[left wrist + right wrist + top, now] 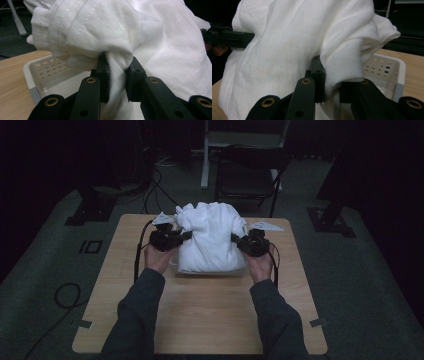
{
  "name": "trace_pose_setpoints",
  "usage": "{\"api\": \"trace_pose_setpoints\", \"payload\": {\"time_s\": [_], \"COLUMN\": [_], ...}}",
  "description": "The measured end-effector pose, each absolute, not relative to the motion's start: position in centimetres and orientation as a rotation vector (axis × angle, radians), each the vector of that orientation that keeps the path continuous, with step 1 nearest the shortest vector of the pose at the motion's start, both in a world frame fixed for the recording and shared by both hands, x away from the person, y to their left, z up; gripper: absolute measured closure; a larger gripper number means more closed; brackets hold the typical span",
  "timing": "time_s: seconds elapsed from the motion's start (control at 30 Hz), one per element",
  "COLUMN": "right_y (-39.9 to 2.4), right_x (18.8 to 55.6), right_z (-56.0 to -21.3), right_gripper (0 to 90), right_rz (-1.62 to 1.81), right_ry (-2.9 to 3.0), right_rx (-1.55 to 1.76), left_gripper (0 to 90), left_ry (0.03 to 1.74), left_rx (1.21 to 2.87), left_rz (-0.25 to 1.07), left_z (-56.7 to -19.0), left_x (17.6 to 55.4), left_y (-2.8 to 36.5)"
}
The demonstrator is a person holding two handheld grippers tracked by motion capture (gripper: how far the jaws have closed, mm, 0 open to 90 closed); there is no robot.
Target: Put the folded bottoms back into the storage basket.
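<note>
A white cloth garment [210, 237] is held bunched up as a tall, crumpled mound over a white perforated basket [47, 68], at about twelve o'clock from the table's middle. Rows of stitching along a folded hem [62, 25] are seen in the left gripper view. The fabric is pinched at its nine o'clock side and at its three o'clock side, and its lower folds hang down into the basket, whose far corner [387, 67] is left uncovered.

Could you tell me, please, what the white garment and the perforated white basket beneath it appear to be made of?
The white garment looks like thin woven cotton or linen, matte: soft creases and stitched seams. The perforated white basket looks like moulded plastic, smooth with a slight sheen: rigid walls and regular round holes.
</note>
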State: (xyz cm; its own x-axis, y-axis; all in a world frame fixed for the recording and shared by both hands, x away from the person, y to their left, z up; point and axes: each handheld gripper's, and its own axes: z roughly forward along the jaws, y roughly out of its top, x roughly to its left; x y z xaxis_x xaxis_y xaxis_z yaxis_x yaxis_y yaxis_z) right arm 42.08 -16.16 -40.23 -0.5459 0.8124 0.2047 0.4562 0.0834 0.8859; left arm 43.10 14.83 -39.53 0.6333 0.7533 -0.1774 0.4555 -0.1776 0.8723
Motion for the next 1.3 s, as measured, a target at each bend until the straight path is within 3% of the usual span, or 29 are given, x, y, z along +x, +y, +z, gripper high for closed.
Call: {"api": "trace_pose_setpoints", "payload": {"time_s": [1.3], "right_y": [-16.2], "right_x": [45.2], "right_z": [-42.0], "right_gripper": [78.7], "right_rz": [1.408], "right_ry": [2.007], "right_rx": [1.362], "left_gripper": [75.6], "left_ry": [1.055], "left_rx": [1.844], "left_rz": [0.399], "left_z": [-40.6], "left_x": [46.7], "left_y": [13.5]}}
